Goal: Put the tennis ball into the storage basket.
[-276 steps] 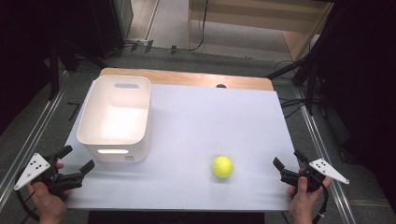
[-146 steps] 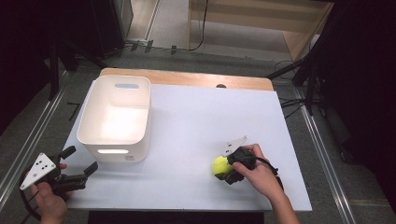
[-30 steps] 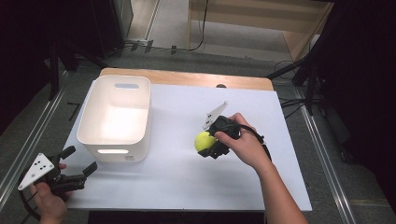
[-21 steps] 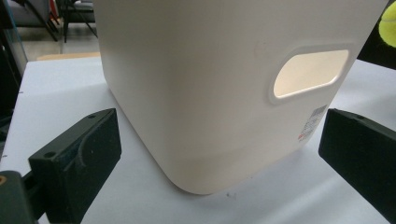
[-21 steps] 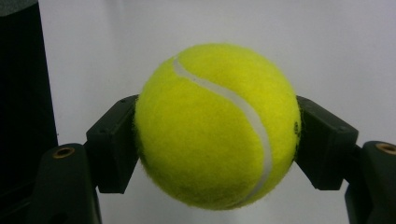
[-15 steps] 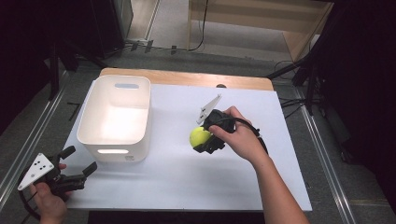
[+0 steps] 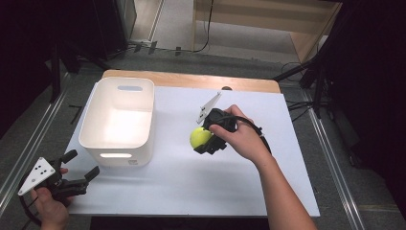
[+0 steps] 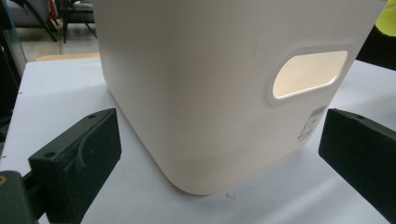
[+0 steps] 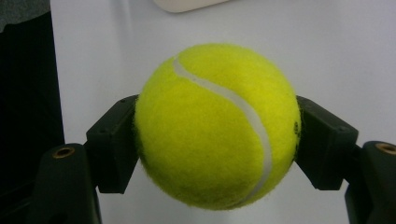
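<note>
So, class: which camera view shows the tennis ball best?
The right gripper view: the tennis ball looms close, seam sharp, pinched between the right tongs. The high view shows it small beside the white bin; the left gripper view catches a yellow sliver.

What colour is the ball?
The tennis ball is bright yellow-green with a curved white seam, clearest in the right gripper view.

right gripper (image 7: 205, 140) clamped, left gripper (image 7: 79, 168) agape

We see the white surface (image 7: 191, 182) brightly lit from overhead while the room around it falls dark. Glare fills the bin (image 7: 119, 120), and the near fingers (image 8: 74, 158) look soft.
</note>
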{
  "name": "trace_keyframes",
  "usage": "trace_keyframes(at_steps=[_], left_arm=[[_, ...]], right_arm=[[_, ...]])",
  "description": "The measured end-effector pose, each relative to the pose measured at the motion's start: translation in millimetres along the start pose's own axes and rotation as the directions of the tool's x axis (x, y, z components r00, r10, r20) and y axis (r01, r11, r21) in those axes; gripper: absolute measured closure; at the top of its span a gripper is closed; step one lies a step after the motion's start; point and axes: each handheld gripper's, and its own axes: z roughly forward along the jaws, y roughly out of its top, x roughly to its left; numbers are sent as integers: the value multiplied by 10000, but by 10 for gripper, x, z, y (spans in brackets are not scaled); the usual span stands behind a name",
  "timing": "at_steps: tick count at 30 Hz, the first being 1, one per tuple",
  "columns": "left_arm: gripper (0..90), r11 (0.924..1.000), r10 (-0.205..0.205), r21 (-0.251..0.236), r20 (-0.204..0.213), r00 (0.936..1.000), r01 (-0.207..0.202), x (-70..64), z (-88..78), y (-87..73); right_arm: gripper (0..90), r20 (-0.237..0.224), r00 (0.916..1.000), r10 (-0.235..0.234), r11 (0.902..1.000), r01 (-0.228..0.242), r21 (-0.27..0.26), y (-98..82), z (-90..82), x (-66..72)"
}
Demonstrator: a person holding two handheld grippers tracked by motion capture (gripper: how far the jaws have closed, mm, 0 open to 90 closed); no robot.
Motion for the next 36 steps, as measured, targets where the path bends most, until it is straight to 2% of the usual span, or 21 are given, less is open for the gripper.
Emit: trace_keyframes(at_steps=[1,8,10,19,36], left_arm=[[0,10000,-1,-3,1,10000,1,0,0,0],[0,10000,-11,-12,13,10000,11,-3,1,0],[0,10000,-7,-12,14,10000,7,-3,1,0],[0,10000,-29,-45,5,10000,29,1,-6,-1],[0,9999,-3,-125,8,10000,3,-2,-14,-3]], right_arm=[[235,-16,9999,-145,9999,145,24,11,3,-7],[235,10,10000,-69,10000,69,71,83,-8,3],[235,-61,9996,-266,9996,266,-12,104,1,-5],[235,-123,9996,-264,9996,265,124,214,6,11],[235,-263,9974,-676,9976,679,108,531,51,51]])
